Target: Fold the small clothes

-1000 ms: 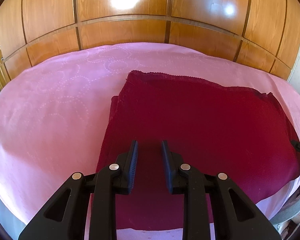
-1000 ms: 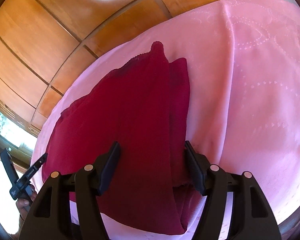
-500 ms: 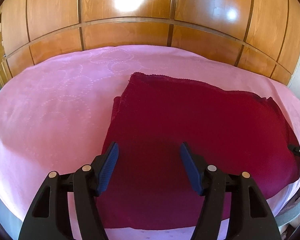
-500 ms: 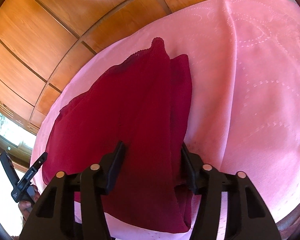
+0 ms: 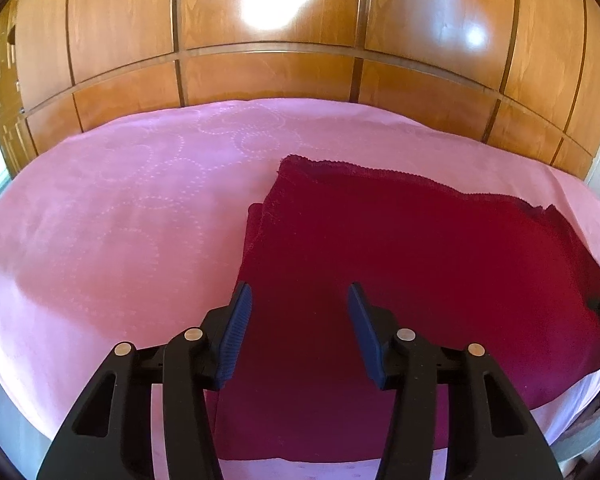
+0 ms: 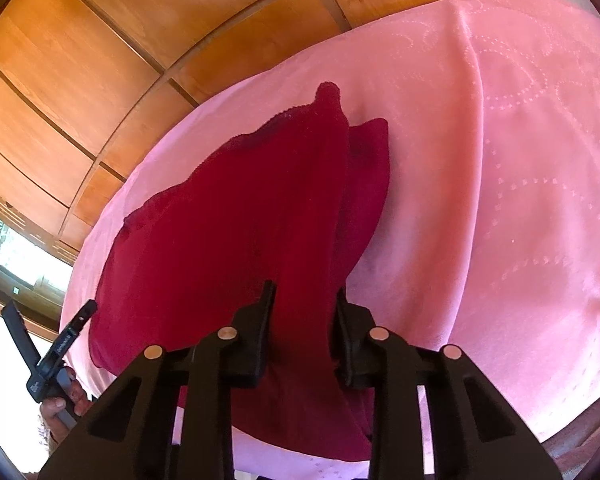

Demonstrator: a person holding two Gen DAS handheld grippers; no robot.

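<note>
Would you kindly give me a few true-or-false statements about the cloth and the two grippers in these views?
1. The dark red cloth lies on a pink bedspread. True.
2. The left gripper is clamped shut on the cloth. False: its fingers stand wide apart above the cloth, holding nothing.
3. The cloth is one flat layer. False: in the right wrist view an upper layer overlaps a lower one.
4. Wooden panels stand behind the bed. True.
5. The right gripper hangs over bare bedspread. False: cloth fills the gap between its fingers.
</note>
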